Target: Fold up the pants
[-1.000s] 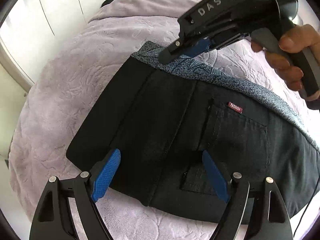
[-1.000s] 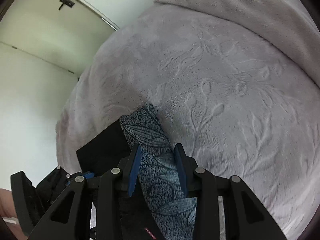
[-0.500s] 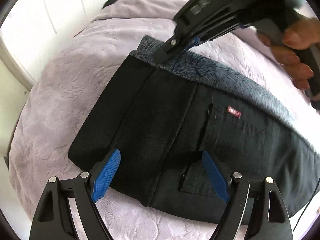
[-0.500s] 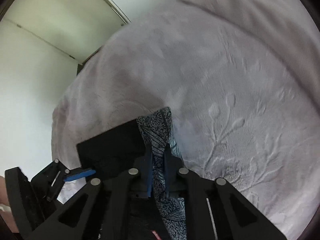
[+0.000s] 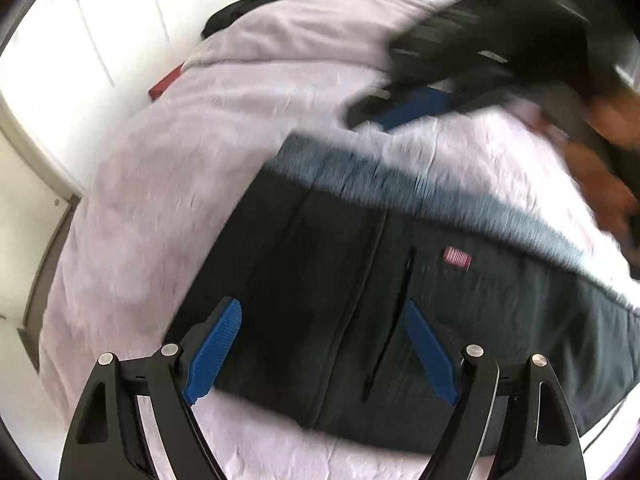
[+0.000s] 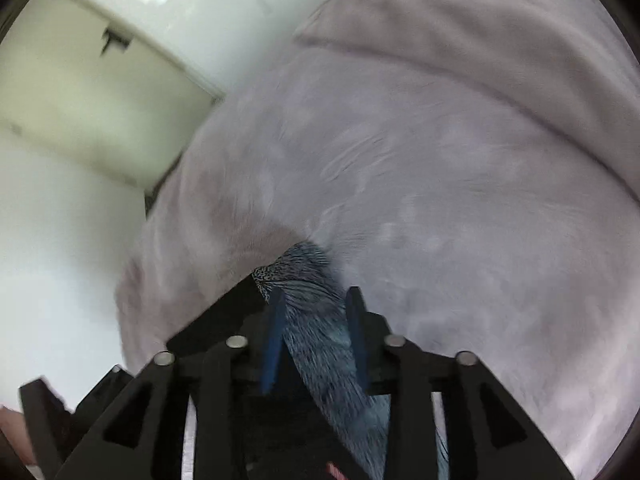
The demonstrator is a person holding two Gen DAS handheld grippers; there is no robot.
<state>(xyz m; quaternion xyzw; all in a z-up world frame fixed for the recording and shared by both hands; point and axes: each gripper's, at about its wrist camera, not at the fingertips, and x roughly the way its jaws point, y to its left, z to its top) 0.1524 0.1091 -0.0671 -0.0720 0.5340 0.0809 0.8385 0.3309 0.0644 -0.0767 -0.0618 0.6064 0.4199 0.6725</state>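
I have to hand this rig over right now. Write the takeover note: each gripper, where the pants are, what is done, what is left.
Left gripper: open, empty, low over the near edge of the pants.
Right gripper: jaws apart and empty, up off the patterned strip at the far edge; that view is blurred.
Pants: lying as a flat, compact dark rectangle on the lilac bedspread, red label facing up, nothing holding them.
Done: they look already folded down to this block.
Left: probably only a check that the edges line up, or one more fold if a smaller bundle is wanted.
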